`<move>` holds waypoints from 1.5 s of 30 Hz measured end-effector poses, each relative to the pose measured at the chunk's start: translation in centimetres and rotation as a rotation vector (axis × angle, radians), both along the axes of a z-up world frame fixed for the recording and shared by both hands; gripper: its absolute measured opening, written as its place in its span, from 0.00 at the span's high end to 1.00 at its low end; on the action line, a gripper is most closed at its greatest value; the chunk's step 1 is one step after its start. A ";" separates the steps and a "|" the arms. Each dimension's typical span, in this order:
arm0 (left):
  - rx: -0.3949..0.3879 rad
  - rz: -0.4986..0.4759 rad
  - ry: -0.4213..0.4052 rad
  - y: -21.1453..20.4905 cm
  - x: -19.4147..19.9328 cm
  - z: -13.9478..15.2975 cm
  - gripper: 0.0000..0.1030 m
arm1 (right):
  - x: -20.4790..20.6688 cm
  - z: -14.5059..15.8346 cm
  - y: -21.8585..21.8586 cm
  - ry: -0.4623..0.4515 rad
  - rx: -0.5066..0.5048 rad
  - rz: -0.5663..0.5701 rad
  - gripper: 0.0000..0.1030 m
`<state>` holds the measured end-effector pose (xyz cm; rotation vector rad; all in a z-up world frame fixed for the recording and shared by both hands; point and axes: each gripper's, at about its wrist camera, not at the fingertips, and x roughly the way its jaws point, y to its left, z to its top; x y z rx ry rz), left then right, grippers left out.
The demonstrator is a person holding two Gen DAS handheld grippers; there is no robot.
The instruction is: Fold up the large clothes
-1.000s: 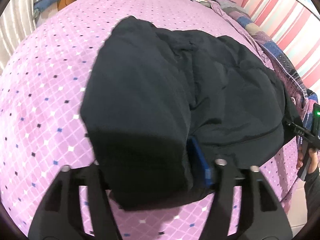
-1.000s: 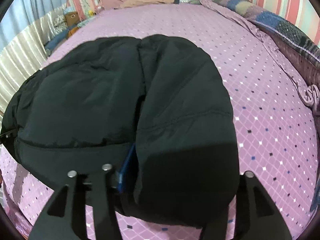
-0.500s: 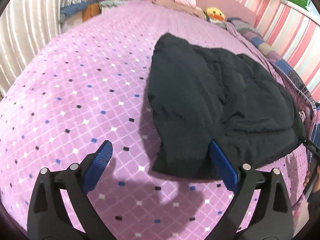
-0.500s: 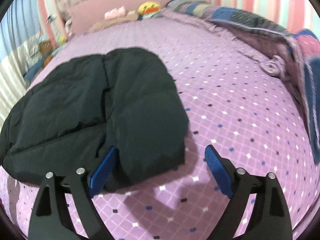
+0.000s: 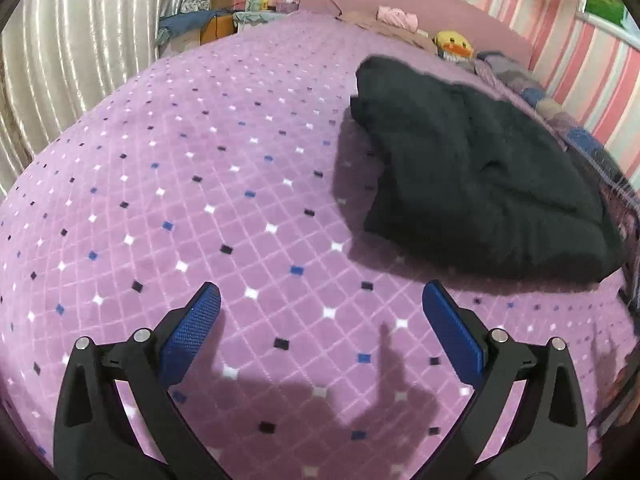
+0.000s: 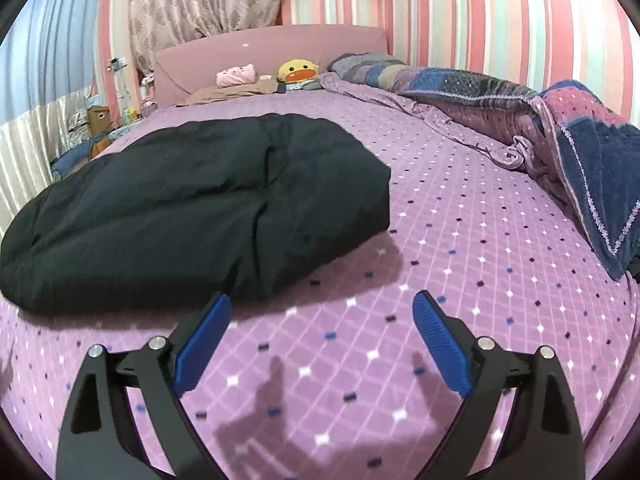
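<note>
Ahead, jacket [image 5: 480, 176] edge, open bedspread [image 5: 200, 184]

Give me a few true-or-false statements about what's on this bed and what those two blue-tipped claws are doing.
1. The black jacket lies folded on the purple bedspread. True.
2. The left gripper clamps the jacket. False: its jaws are opening, with nothing between them.
3. The right gripper holds nothing. True.
4. A yellow duck toy sits on the jacket. False: it sits by the headboard, apart.
</note>
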<state>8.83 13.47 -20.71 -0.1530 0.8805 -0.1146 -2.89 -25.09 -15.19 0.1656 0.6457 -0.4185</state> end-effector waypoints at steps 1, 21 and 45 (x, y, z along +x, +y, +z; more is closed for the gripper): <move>0.003 0.005 -0.018 0.1 -0.2 0.5 0.03 | -0.3 0.1 0.8 0.010 -0.031 0.014 0.10; 0.177 0.015 -0.009 -1.9 -2.5 1.3 0.03 | -2.2 1.5 3.7 -0.018 -0.057 0.035 0.07; 0.296 -0.044 -0.128 -11.4 -5.4 16.8 0.03 | 0.8 15.9 7.8 0.023 0.052 0.051 0.02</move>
